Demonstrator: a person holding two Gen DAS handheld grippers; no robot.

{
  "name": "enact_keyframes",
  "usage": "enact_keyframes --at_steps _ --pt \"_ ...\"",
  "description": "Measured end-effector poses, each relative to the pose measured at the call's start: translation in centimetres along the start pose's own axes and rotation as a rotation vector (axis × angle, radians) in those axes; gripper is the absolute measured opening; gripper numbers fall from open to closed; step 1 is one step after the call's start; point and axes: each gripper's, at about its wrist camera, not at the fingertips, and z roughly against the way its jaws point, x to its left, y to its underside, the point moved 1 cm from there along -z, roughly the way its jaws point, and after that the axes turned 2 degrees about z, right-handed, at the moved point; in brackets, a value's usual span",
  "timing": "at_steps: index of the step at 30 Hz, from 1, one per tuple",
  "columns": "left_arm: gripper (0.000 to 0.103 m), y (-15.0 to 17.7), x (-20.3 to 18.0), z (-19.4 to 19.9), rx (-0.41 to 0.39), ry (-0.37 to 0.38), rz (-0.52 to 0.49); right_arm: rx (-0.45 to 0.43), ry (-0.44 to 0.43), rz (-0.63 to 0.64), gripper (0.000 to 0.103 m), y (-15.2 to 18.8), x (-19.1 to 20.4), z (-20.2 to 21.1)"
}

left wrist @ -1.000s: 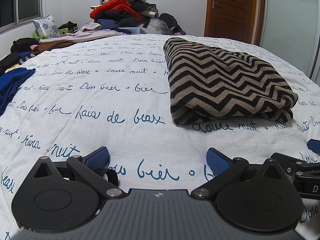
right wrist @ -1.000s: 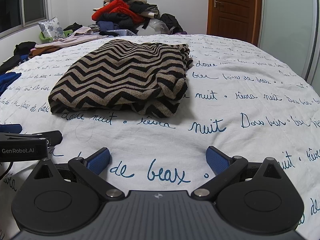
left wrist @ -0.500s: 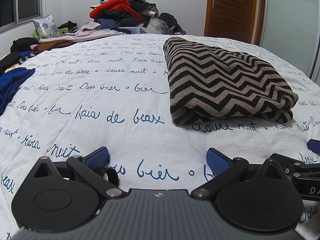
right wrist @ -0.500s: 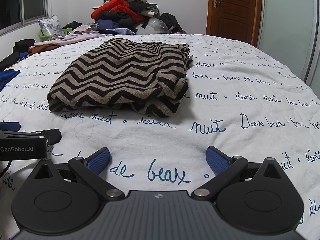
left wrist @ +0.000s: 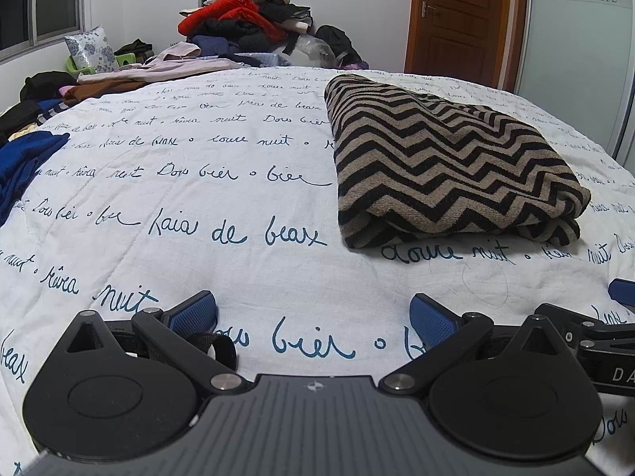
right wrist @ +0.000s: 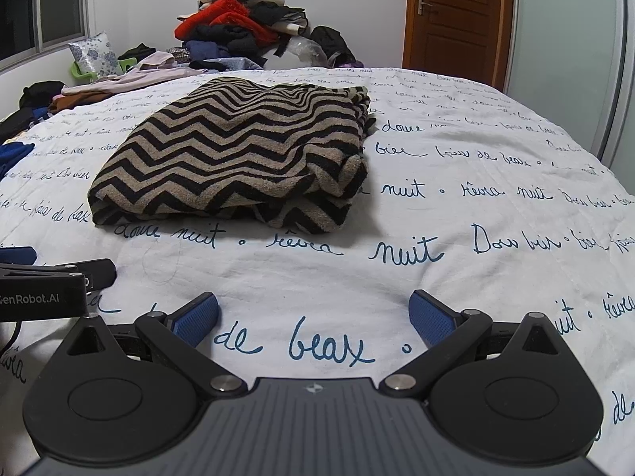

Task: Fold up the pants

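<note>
The pants point(left wrist: 444, 166) are tan with black zigzag stripes and lie folded into a thick rectangle on the white bedspread point(left wrist: 198, 206); they also show in the right wrist view point(right wrist: 238, 158). My left gripper point(left wrist: 313, 317) is open and empty, low over the bedspread, short of the pants and to their left. My right gripper point(right wrist: 313, 315) is open and empty, low over the bedspread in front of the pants' near right corner. Each gripper shows at the edge of the other's view.
A tall pile of clothes point(left wrist: 242, 20) stands at the far side of the bed. More garments lie along the left edge, among them a blue one point(left wrist: 24, 166). A wooden door point(left wrist: 456, 20) is at the back right, with a wardrobe panel point(left wrist: 575, 59) beside it.
Both grippers stay open and almost still; the right wrist view has drifted slightly, so the pants sit a little more to the left and lower.
</note>
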Motion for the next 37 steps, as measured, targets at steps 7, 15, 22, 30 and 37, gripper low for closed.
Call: enact_keyframes --at_steps 7,15,22,30,37 --pt "0.103 0.01 -0.02 0.02 0.0 0.0 0.001 0.0 0.0 -0.001 0.103 0.0 0.04 -0.01" --pt "0.103 0.01 -0.02 0.01 0.0 0.0 0.001 0.0 0.001 -0.001 0.103 0.0 0.03 0.0" --pt "0.103 0.02 -0.01 0.0 0.0 -0.001 0.001 0.0 0.001 -0.001 0.103 0.0 0.03 0.0" --pt "0.103 0.02 0.0 0.02 0.0 0.0 0.002 0.0 0.0 -0.001 0.103 0.0 0.04 0.0" --pt "0.103 -0.02 -0.01 0.02 -0.003 0.005 0.009 0.0 0.001 0.0 0.103 0.01 0.05 0.01"
